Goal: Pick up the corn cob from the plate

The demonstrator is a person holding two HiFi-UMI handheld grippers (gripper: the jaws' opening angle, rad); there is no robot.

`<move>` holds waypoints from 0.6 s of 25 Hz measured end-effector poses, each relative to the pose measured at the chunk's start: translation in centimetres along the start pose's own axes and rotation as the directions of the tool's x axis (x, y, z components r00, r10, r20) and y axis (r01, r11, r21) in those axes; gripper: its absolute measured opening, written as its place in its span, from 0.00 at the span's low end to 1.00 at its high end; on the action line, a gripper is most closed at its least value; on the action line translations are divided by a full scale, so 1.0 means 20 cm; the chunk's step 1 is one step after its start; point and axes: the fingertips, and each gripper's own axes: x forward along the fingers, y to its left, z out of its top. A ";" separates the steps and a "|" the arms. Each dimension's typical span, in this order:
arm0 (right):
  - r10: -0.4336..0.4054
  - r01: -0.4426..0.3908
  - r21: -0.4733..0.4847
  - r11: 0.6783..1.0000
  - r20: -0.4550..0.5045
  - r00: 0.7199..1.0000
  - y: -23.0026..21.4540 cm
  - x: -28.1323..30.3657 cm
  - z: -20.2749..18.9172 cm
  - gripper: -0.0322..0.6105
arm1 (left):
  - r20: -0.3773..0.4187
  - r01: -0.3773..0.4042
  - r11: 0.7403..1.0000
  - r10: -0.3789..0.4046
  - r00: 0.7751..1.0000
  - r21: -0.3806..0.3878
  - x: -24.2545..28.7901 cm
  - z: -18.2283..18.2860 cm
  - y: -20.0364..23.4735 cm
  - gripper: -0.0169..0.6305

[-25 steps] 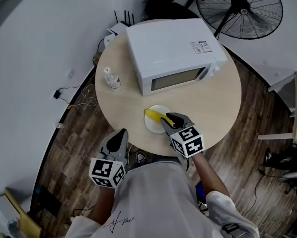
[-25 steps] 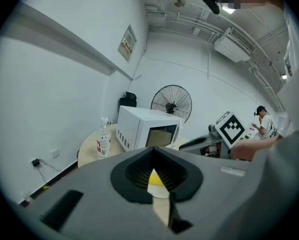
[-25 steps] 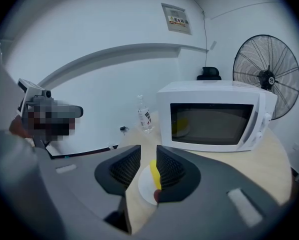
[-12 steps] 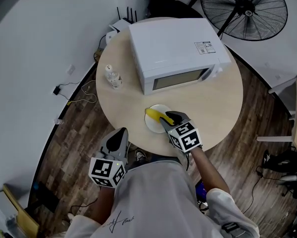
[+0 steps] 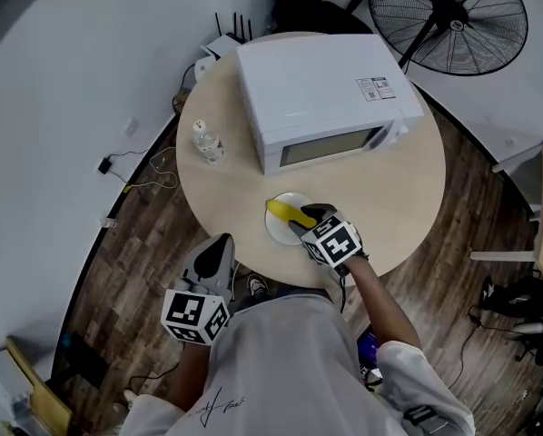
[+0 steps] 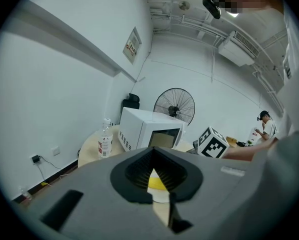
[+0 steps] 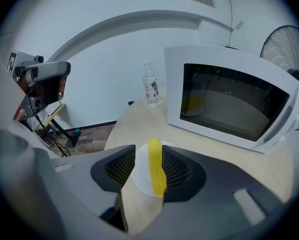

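A yellow corn cob point(image 5: 283, 212) lies on a small white plate point(image 5: 279, 232) near the front of the round table. My right gripper point(image 5: 308, 214) points steeply down at the plate. In the right gripper view the corn cob point(image 7: 156, 171) runs between the jaws. It lies close against the right pad, and bare plate point(image 7: 141, 176) shows between it and the left pad. The right gripper point(image 7: 148, 151) has its jaws opening. My left gripper point(image 5: 219, 248) hangs off the table's front edge, shut on nothing point(image 6: 153, 151); the cob point(image 6: 157, 184) shows beyond its tips.
A white microwave point(image 5: 317, 98) stands at the back of the table point(image 5: 389, 198), door closed. A water bottle point(image 5: 205, 143) stands at the table's left. A floor fan point(image 5: 449, 21) stands behind to the right. Wood floor surrounds the table.
My right gripper has sunk closer to the plate and tilted further down, its jaws now around the corn cob. The left gripper has stayed where it was.
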 end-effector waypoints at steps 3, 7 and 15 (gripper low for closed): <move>0.031 -0.032 -0.012 0.999 -0.039 0.999 0.00 0.04 -0.04 0.34 | -0.003 0.003 1.000 -0.003 1.000 -0.002 0.01 0.00 -0.01 0.02; 0.079 -0.089 -0.079 0.993 -0.118 0.990 0.04 0.10 -0.10 0.36 | -0.012 0.003 1.000 -0.003 1.000 -0.003 0.00 -0.02 -0.01 0.02; 0.066 -0.088 -0.110 0.990 -0.187 0.980 -0.01 0.18 -0.18 0.36 | -0.023 -0.006 1.000 0.005 1.000 -0.011 0.00 -0.04 -0.02 0.02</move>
